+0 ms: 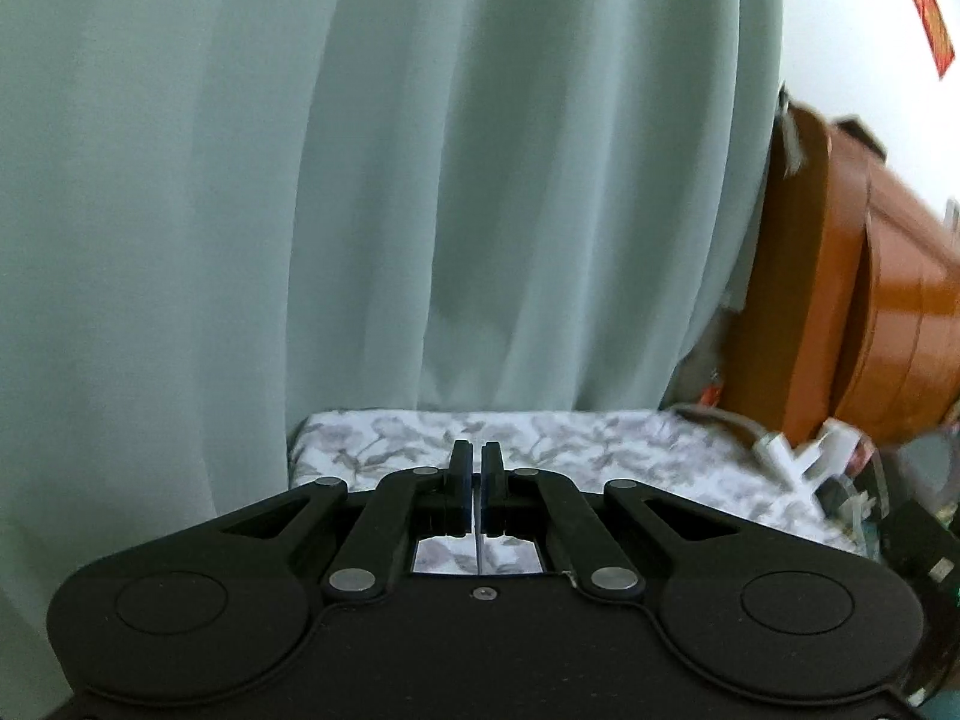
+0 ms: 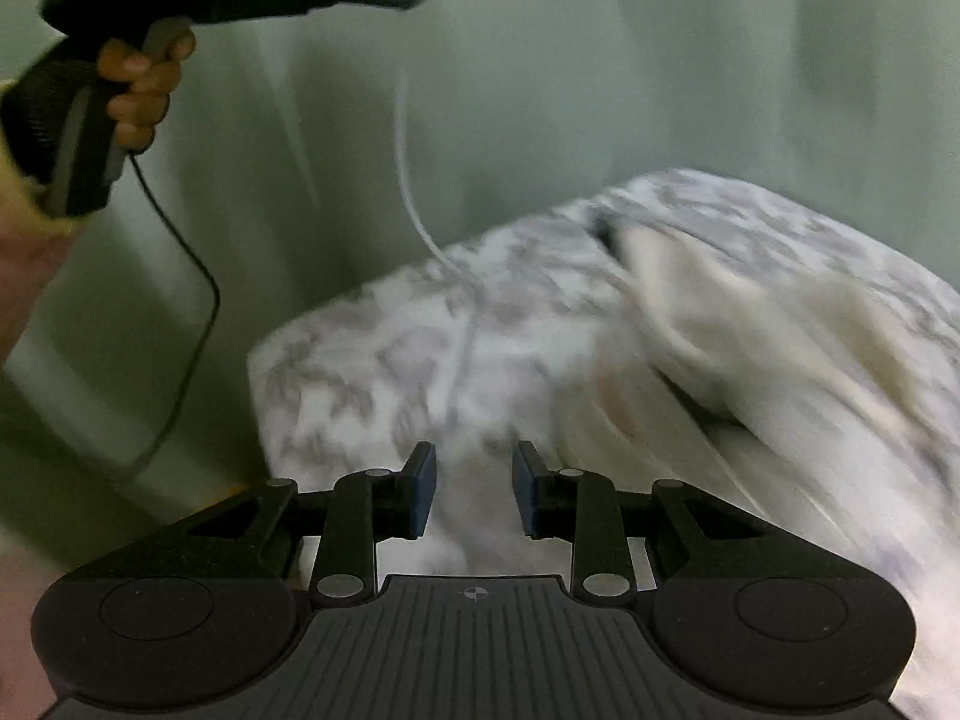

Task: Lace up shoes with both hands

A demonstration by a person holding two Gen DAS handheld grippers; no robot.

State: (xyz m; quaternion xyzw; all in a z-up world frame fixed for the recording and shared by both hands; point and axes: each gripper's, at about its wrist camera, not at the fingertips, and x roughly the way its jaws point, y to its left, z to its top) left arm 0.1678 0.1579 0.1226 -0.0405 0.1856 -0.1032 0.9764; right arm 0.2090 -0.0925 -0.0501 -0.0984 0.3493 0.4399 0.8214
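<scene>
My left hand-held gripper is clamped on the thin, limp white lace rising from the blurred white shoe on the floral tabletop, my right hand-held gripper gaping; I'd pinch the slippery lace near its tip.

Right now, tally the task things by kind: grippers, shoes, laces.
Black two-finger grippers: 2, left gripper and right gripper
Blurred white shoe: 1
Thin white shoelace: 1
Total: 4
</scene>
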